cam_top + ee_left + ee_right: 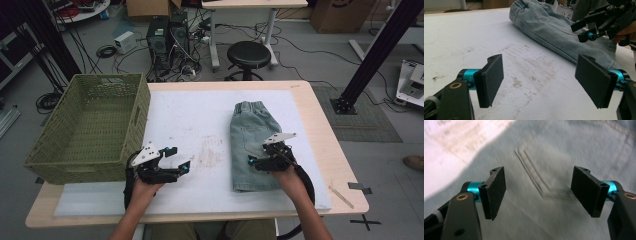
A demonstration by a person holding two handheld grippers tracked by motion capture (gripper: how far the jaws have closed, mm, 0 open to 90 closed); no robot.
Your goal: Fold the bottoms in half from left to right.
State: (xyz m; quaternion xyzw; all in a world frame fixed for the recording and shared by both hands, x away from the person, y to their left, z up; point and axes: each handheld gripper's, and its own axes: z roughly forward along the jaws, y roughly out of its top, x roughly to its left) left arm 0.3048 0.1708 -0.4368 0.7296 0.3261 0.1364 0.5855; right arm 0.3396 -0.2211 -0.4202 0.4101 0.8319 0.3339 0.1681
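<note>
Two grippers at a pair of denim shorts

The left gripper (pixel 181 159) rests left of the shorts (pixel 251 145), jaws wide apart and empty; the right gripper (pixel 253 160) hovers over the shorts, jaws spread wide with nothing between them. The shorts lie flat, pale blue, a stitched pocket blurred beneath the jaws; a green basket (pixel 90 127) sits far left of them. No lettering is readable.

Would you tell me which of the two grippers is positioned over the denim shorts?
The right gripper: its open jaws hang over the denim shorts, while the left gripper sits over bare white table cover.
</note>
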